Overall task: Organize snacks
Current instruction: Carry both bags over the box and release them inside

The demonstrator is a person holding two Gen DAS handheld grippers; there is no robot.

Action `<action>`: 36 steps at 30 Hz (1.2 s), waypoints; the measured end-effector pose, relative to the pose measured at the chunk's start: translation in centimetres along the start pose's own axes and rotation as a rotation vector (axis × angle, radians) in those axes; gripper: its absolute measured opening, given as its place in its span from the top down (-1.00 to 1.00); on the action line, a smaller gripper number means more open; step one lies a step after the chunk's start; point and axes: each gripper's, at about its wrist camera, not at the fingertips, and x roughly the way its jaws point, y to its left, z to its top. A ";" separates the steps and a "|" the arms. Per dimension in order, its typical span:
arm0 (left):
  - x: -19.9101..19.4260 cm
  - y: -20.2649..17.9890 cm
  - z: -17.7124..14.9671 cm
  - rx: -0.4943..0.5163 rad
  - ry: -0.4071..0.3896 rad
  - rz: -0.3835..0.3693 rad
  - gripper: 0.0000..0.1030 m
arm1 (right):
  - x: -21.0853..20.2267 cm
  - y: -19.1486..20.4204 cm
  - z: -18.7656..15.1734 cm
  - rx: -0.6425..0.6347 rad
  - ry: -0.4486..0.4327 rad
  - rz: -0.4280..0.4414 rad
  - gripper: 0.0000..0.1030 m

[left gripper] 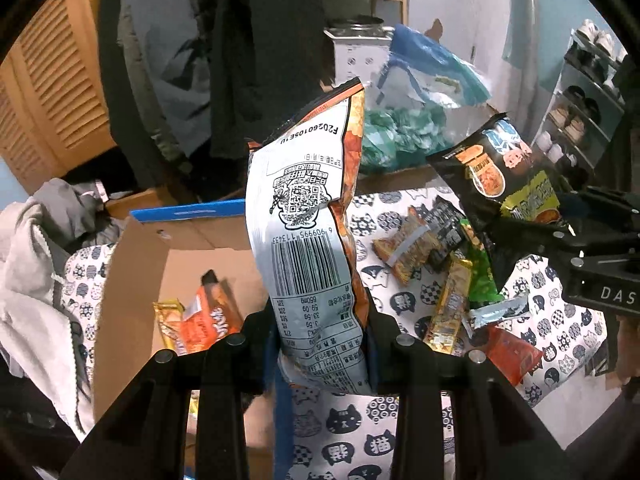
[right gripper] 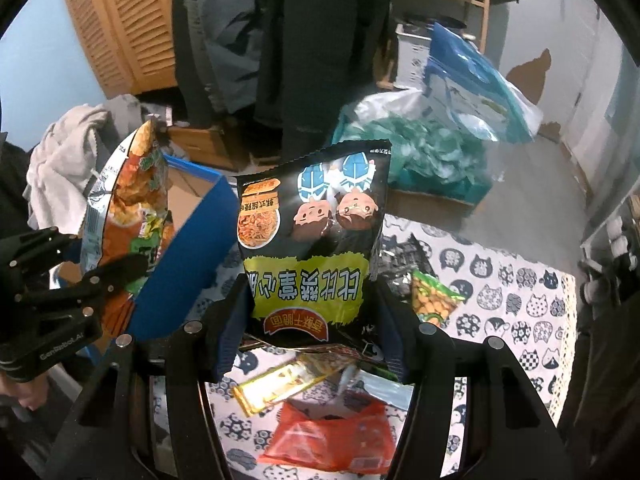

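My left gripper is shut on a silver and orange snack bag, which stands upright with its barcode side towards the camera. The bag hangs over the edge of an open cardboard box with a blue rim. An orange packet and a yellow one lie inside the box. My right gripper is shut on a black snack bag with a yellow-green label, held above a pile of loose snacks on the cat-print cloth. The blue box wall is to its left.
Dark coats hang behind the box. Grey clothes are heaped at its left. A teal bag sits beyond the cloth, and a shoe rack stands at the right. A green peanut packet lies right of the black bag.
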 end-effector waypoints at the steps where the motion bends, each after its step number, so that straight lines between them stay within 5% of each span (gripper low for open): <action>1: -0.2 0.4 0.0 -0.005 -0.005 0.003 0.32 | 0.0 0.3 0.2 -0.003 -0.002 0.005 -0.15; 36: 0.2 14.7 -5.9 -0.255 0.083 0.095 0.32 | 5.4 13.2 4.9 -0.124 0.079 0.157 -0.15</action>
